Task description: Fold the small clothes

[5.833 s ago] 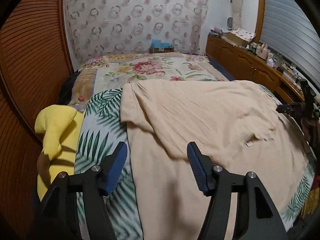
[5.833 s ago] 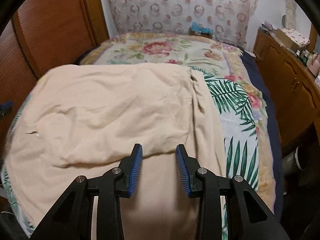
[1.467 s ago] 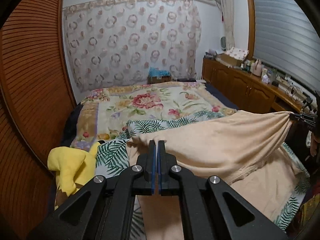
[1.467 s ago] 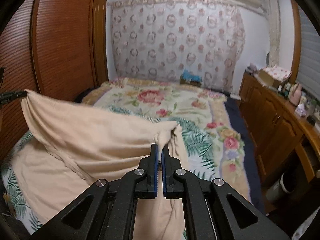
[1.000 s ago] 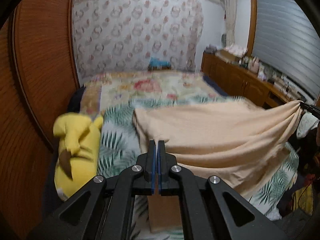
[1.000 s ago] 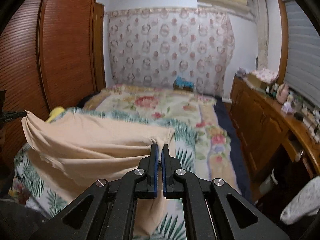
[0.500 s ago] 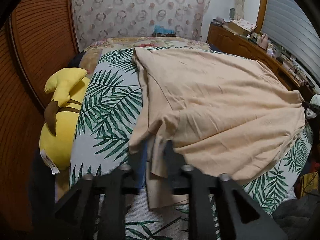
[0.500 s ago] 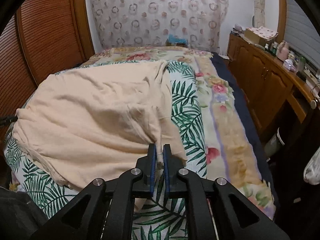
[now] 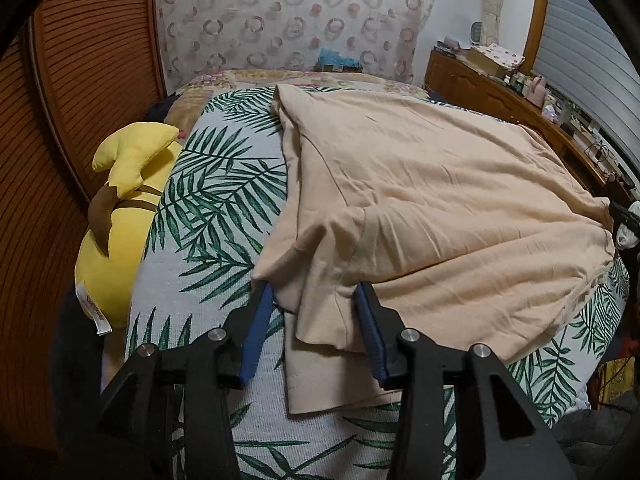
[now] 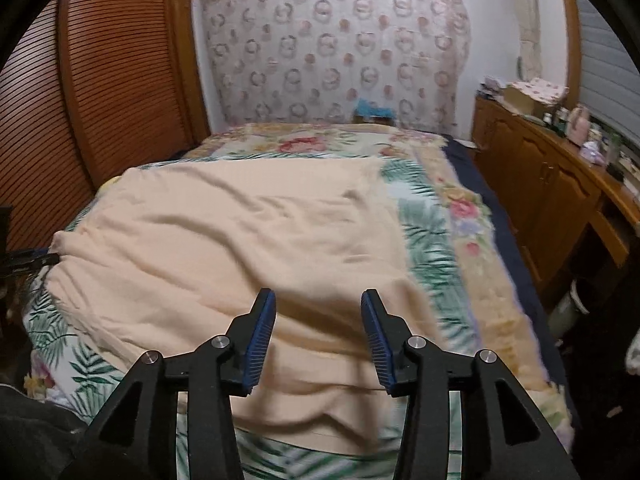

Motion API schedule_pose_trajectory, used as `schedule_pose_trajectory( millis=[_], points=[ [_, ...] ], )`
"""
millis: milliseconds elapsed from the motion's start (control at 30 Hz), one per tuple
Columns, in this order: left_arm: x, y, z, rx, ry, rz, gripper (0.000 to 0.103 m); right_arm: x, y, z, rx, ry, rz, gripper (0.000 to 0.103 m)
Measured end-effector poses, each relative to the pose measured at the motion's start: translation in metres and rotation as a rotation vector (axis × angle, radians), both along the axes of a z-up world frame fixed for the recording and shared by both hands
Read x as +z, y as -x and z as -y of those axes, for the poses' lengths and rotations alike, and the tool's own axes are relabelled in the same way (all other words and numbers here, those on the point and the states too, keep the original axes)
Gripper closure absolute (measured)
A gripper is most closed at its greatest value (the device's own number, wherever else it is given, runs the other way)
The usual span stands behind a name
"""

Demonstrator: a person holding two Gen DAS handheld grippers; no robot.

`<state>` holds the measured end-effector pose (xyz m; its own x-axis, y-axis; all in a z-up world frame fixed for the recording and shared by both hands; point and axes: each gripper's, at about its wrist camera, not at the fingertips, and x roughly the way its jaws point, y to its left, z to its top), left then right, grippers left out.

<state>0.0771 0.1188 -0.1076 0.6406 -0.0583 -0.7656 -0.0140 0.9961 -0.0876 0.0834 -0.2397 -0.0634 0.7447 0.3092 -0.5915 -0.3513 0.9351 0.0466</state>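
The bed point(image 9: 208, 216), in a palm-leaf cover, carries the beige T-shirt point(image 9: 440, 208) folded over itself, its far edges blurred in the right view; left gripper point(image 9: 316, 332) and right gripper point(image 10: 318, 336) have jaws wide apart, holding nothing, above its near hem; a yellow plush toy point(image 9: 120, 216) lies partly hidden beside the bed.

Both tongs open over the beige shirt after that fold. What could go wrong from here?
1. The left tongs straddle a bunched sleeve; closing may grab several layers of the shirt and undo the fold.
2. The near hem hangs at the edge of the bed; a tug toward the person may slide it off.
3. The right tongs view is blurred, so aim there may be poor.
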Motion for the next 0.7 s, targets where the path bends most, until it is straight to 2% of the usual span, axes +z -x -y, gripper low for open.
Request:
schedule_pose_trajectory(
  millis=[100,233,367,500,600,633,667,700],
  points=[
    [-0.001,-0.002,-0.001,0.009,-0.007,0.004,0.056,-0.013,-0.001,-0.018,0.036,-0.011,-0.01,0.054],
    [-0.002,-0.002,-0.001,0.038,-0.033,0.001,0.043,-0.033,-0.01,-0.035,0.055,0.006,-0.041,0.052],
    [-0.002,0.007,-0.004,0.057,-0.024,0.003,0.042,-0.035,-0.014,-0.039,0.052,0.055,-0.03,0.052],
    [-0.004,0.016,0.002,0.05,-0.019,0.013,0.042,-0.036,-0.019,-0.043,0.061,0.082,-0.073,0.051],
    [-0.004,0.018,0.007,0.042,-0.023,0.016,0.054,-0.036,-0.024,-0.043,0.068,0.089,-0.082,0.051],
    [-0.003,0.018,0.007,0.041,-0.011,0.015,0.066,-0.035,-0.026,-0.043,0.071,0.089,-0.087,0.051],
    [-0.003,0.017,0.006,0.04,0.007,0.014,0.083,-0.031,-0.029,-0.045,0.073,0.091,-0.092,0.051],
    [-0.002,0.016,0.005,0.046,0.027,0.012,0.091,-0.031,-0.031,-0.045,0.075,0.092,-0.096,0.051]
  ],
)
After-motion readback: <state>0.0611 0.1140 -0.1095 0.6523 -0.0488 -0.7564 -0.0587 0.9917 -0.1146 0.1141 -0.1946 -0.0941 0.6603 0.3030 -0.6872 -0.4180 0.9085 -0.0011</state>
